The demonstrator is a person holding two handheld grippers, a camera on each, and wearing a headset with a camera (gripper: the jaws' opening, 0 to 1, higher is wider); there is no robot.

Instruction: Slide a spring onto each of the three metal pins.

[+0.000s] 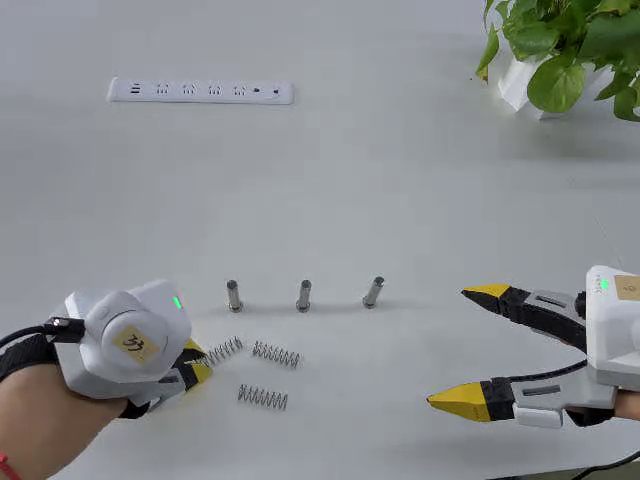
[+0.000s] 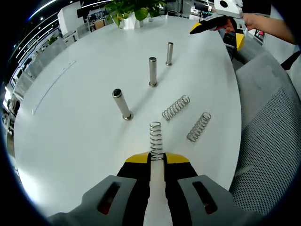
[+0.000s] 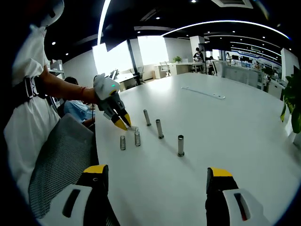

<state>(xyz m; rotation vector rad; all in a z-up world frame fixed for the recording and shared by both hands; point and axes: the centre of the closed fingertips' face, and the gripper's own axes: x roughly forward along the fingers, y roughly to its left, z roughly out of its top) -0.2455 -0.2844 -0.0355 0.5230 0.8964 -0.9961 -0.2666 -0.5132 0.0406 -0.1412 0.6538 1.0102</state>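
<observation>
White surface (image 1: 400, 200) carries three metal pins (image 1: 303, 294) standing just ahead of the left tool (image 2: 157, 157); its jaws pinch one spring (image 2: 155, 136) by its near end; two loose springs (image 2: 176, 107) lie right of it; right tool (image 3: 155, 175) gapes wide, well apart.

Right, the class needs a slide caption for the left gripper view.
Yellow-tipped left gripper pinches one coiled wire spring before three standing steel pins on the white table.

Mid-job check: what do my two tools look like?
Both the left tool and right tool have white rounded housings with a green light and tan sticker, black jaws tipped yellow. A black cable leaves each. A red band circles the left wrist.
</observation>
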